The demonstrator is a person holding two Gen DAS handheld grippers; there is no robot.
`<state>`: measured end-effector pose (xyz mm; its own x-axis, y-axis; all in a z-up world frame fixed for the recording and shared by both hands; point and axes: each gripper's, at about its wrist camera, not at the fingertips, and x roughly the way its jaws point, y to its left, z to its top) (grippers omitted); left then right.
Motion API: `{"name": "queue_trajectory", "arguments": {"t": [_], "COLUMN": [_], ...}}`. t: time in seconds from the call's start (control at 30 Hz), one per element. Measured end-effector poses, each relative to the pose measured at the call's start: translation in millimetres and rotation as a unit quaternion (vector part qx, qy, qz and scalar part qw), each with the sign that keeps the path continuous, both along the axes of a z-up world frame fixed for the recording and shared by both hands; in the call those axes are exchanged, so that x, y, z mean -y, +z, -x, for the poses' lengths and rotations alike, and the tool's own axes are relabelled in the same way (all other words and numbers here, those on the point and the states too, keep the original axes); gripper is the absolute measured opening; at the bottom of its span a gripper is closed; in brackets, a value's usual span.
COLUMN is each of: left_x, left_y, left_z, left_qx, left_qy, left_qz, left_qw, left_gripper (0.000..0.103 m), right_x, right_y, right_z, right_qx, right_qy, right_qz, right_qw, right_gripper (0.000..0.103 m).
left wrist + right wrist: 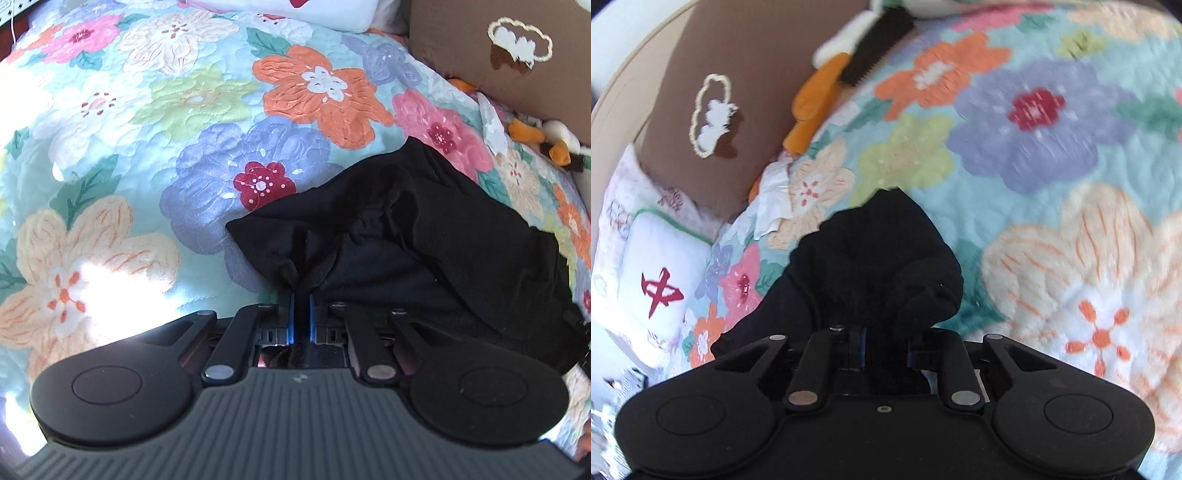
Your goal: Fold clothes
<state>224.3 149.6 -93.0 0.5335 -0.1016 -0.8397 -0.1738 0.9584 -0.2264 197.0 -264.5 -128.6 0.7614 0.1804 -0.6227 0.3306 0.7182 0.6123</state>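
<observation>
Black, soft knit fabric fills the space right at the fingertips in both wrist views: the black garment (424, 251) is gathered into the left gripper (301, 295), whose blue-edged fingers (290, 314) stand nearly together with a thin pinch of cloth bunched between them. From that pinch the cloth spreads forward and to the right in loose, rumpled folds, draping down onto the quilt (147, 147).

In the right wrist view the same black garment (879, 266) rises as a rounded, hood-like hump directly ahead of the right gripper (884, 343). Its fingers sit a narrow gap apart with dark cloth packed between them, so it grips the fabric too; the fingertips themselves are buried under the folds.

Beyond the garment lies the quilt (1052, 229), stitched and puffy, printed with large orange, purple, pink and cream flowers on pale blue. This view is motion-blurred. Farther off, a brown cushion (713, 92) with an embroidered cloud-like outline leans at the bed's edge, with an orange-and-white plush toy (820, 92) just beside it. A white pillow (657, 273) bearing a red character lies near the brown cushion.
</observation>
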Motion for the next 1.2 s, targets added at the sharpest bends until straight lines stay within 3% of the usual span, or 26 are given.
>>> {"name": "queue_trajectory", "arguments": {"t": [0.1, 0.3, 0.37, 0.5, 0.57, 0.67, 0.73, 0.8, 0.9, 1.0, 1.1, 1.2], "left_x": [-1.1, -30.6, -36.4, -49.2, -46.6, -36.5, -39.0, -46.1, -53.9, -57.3, -59.3, -55.7], "left_y": [12.5, 33.2, 36.9, 29.1, 20.4, 7.7, 1.6, -0.3, 4.4, 11.2, 14.9, 14.4], "left_z": [9.0, 26.2, 26.3, 17.5, 10.8, 2.5, -1.5, -4.4, -5.4, -4.4, -2.0, -2.3], "left_qx": [0.005, 0.059, 0.084, 0.092, 0.079, 0.054, 0.041, 0.042, 0.058, 0.074, 0.085, 0.08], "left_qy": [-0.018, -0.008, -0.009, -0.003, -0.01, -0.01, -0.002, 0.006, 0.012, 0.006, -0.009, -0.018], "left_qz": [-0.017, 0.022, 0.053, 0.17, 0.181, 0.124, 0.115, 0.142, 0.173, 0.199, 0.243, 0.24], "left_qw": [0.9997, 0.998, 0.995, 0.9811, 0.9802, 0.9908, 0.9925, 0.989, 0.9831, 0.9772, 0.9663, 0.9673], "left_gripper": [0.036, 0.037, 0.037, 0.037, 0.037, 0.037, 0.036, 0.036, 0.037, 0.037, 0.041, 0.041], "right_x": [-19.8, -75.0, -103.4, -177.4, -213.4, -250.8, -267.2, -266.4, -253.2, -234.2, -241.2, -260.3], "right_y": [25.8, 71.0, 85.1, 98.9, 94.9, 67.0, 44.8, 30.0, 28.0, 43.4, 52.5, 37.8], "right_z": [-1.4, -18.7, -25.1, -40.2, -44.7, -44.7, -42.4, -37.7, -32.8, -29.2, -30.7, -34.6], "right_qx": [0.032, 0.091, 0.115, 0.134, 0.123, 0.074, 0.041, 0.029, 0.041, 0.087, 0.109, 0.063], "right_qy": [0.05, 0.171, 0.213, 0.305, 0.345, 0.375, 0.38, 0.375, 0.361, 0.352, 0.394, 0.442], "right_qz": [0.068, 0.139, 0.155, 0.178, 0.184, 0.197, 0.219, 0.221, 0.182, 0.121, 0.119, 0.176], "right_qw": [0.996, 0.971, 0.958, 0.926, 0.912, 0.903, 0.898, 0.9, 0.914, 0.924, 0.905, 0.877], "right_gripper": [0.021, 0.021, 0.021, 0.021, 0.021, 0.02, 0.021, 0.021, 0.022, 0.022, 0.022, 0.031]}}
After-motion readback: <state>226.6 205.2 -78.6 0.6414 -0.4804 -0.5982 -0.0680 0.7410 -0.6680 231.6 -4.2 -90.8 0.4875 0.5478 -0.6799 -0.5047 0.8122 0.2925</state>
